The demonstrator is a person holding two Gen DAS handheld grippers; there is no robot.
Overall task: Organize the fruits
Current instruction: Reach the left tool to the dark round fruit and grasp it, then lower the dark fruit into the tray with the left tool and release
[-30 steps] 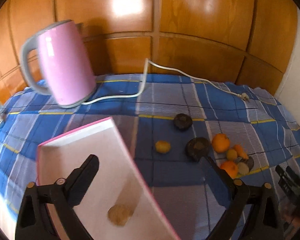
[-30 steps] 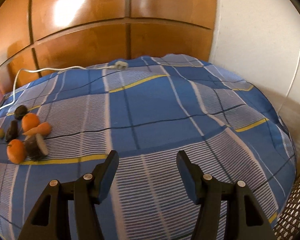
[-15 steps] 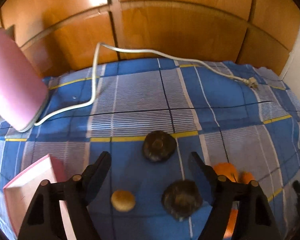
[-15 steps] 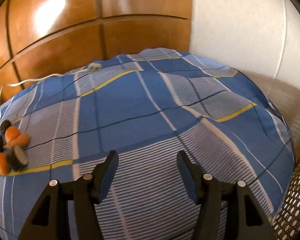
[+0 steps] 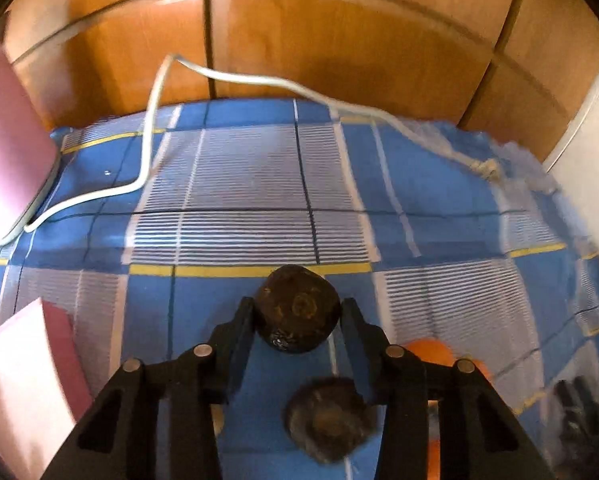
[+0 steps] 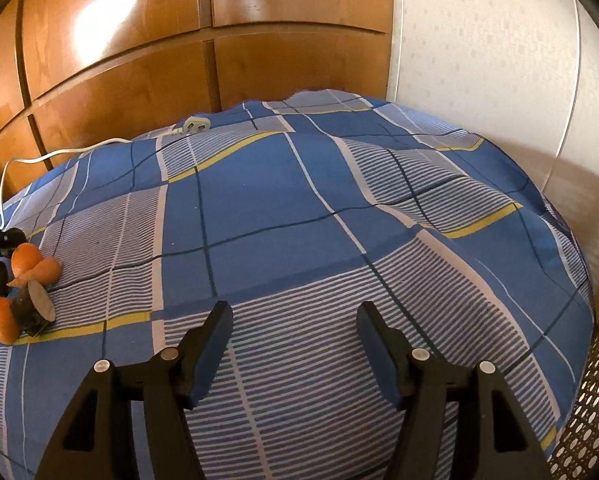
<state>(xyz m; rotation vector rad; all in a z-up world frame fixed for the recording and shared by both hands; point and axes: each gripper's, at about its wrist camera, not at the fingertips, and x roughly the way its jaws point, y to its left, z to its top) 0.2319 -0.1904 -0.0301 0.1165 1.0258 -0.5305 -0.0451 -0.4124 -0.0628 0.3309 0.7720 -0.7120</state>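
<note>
A dark, wrinkled round fruit lies on the blue checked cloth. My left gripper is closing on it, and both pads touch its sides. Under the gripper lies a second dark fruit, with an orange to its right, partly hidden by a finger. In the right wrist view, two oranges and a cut dark fruit cluster at the far left. My right gripper hovers over bare cloth, its jaws opening with nothing between them.
A white tray with a pink rim sits at the lower left. A pink kettle stands at the back left, its white cord running across the cloth to a plug. Wooden panels back the bed; a perforated basket stands at the right.
My left gripper moved right, off the tray, and dropped onto the dark fruit, its jaws narrowing until they touch it. The right gripper stayed in place and its jaws widened slightly.
</note>
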